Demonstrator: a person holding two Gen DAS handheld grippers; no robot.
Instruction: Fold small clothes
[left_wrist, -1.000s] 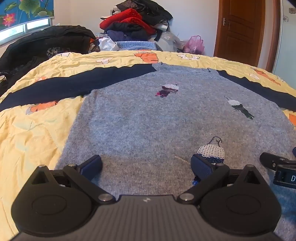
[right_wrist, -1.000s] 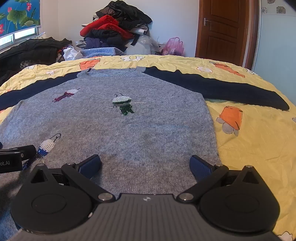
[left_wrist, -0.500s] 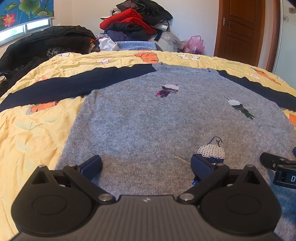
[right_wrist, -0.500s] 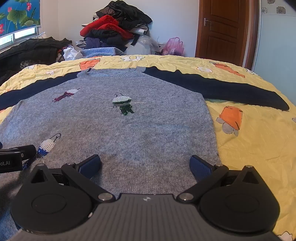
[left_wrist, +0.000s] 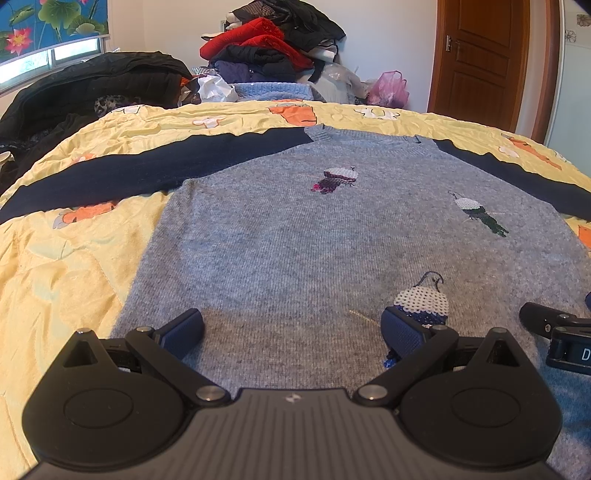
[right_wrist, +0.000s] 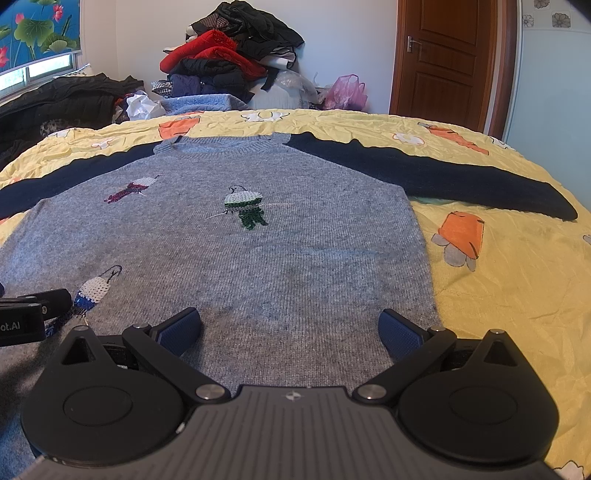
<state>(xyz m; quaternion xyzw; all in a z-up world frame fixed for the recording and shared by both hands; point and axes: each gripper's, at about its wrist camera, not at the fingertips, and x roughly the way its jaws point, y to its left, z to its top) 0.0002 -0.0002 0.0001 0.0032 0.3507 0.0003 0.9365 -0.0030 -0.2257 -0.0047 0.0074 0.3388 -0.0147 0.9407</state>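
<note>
Claws (left_wrist: 291, 328) apart; sweater (left_wrist: 314, 251) collar-away.

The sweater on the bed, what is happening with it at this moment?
A person holds two grippers over the near hem of a grey sweater that lies flat on a yellow bedspread, its navy sleeves spread out. The left gripper and right gripper are both open and grasp nothing. No fold has been made yet.
</note>
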